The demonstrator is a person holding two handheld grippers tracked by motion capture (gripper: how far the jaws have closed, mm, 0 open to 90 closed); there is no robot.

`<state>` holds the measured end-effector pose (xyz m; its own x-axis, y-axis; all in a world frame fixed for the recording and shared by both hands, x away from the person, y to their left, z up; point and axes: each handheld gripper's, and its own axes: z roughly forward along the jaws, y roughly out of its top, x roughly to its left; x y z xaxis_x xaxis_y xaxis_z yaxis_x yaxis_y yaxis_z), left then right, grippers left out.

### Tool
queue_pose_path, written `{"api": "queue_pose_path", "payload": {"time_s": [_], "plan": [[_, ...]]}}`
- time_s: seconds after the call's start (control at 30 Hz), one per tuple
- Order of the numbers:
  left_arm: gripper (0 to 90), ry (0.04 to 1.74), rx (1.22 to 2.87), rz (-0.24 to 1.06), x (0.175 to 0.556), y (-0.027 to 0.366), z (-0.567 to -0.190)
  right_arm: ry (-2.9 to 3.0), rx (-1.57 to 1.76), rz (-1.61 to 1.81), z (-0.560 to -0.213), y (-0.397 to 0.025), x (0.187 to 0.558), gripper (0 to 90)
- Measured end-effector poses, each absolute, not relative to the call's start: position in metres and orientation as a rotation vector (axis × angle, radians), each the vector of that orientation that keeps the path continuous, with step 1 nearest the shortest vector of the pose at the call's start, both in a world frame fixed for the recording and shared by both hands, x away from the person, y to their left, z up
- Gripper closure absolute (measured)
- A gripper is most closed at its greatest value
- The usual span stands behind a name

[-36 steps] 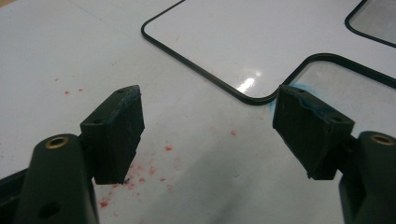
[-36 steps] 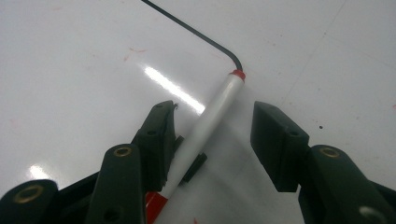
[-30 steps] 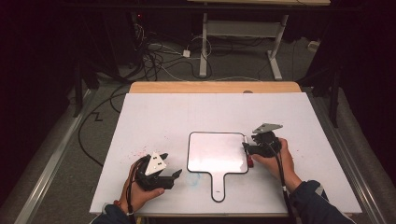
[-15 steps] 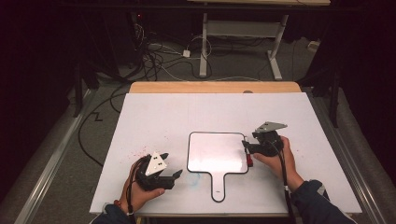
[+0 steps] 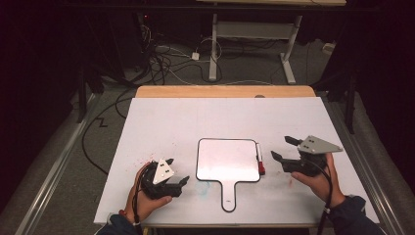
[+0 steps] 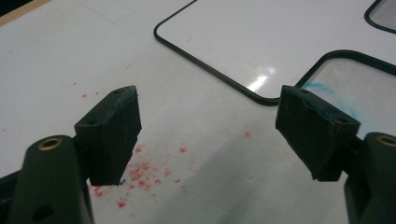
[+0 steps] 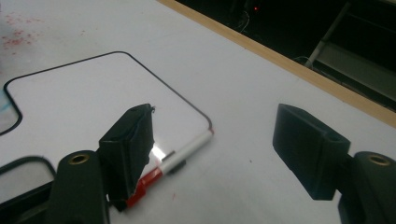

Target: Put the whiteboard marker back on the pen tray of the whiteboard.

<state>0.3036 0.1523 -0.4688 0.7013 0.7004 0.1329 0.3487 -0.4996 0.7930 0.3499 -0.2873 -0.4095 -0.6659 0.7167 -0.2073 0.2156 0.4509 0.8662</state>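
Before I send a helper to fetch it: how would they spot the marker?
On the white table lies a small whiteboard with a handle. The marker lies along its right edge, a thin white stick with a red cap, near the right gripper.

From above, my left tongs (image 5: 177,171) sit in my left hand (image 5: 147,196) near the counter's (image 5: 195,122) front edge, jaws apart, just left of the whiteboard paddle (image 5: 227,160). The paddle lies flat, its handle pointing back at me. A red-capped marker (image 5: 260,159) lies along its right edge, touching it. My right tongs (image 5: 286,149) hover right of the marker, jaws spread and aimed at it, gripping nothing. Faint red specks dot the counter beside my left hand.
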Motion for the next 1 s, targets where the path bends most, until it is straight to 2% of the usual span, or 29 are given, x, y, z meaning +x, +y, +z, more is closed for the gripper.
{"api": "queue_pose_path", "payload": {"time_s": [0.33, 1.0], "plan": [[19.2, 0.764, 2.151, 0.633, 0.299, 0.151, -0.468, 2.05, 0.822, 1.164, -0.431, -0.329, 0.312, 23.6], [18.0, 0.755, 2.147, 0.665, 0.299, 0.152, -0.467, 2.045, 0.803, 1.137, -0.433, -0.327, 0.31, 24.0]]}}
